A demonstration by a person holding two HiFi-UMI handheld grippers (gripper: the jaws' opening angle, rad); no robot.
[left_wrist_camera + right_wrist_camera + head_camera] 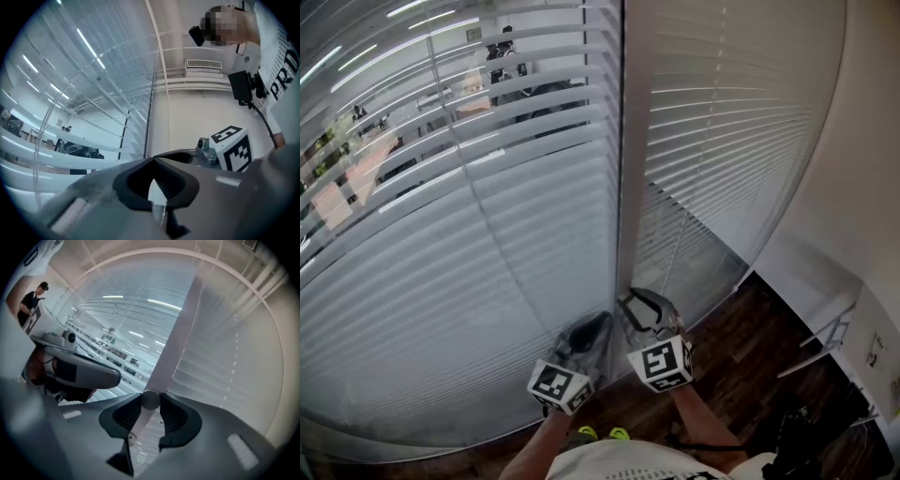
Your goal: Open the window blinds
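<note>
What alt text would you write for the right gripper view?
The right claw grips a white wand that hangs in front of slatted window blinds. The left claw sits close by at the left.

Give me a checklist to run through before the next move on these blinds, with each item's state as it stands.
1. Right gripper closed on the white rod: ok, a pad sits on each side of it.
2. Rod's lower end showing below the pads: ok.
3. Left gripper holding anything: cannot tell; its tips meet.
4. Left blind open: not ok, only its upper slats let a view through.
5. Right blind open: not ok, slats lie flat shut.
</note>
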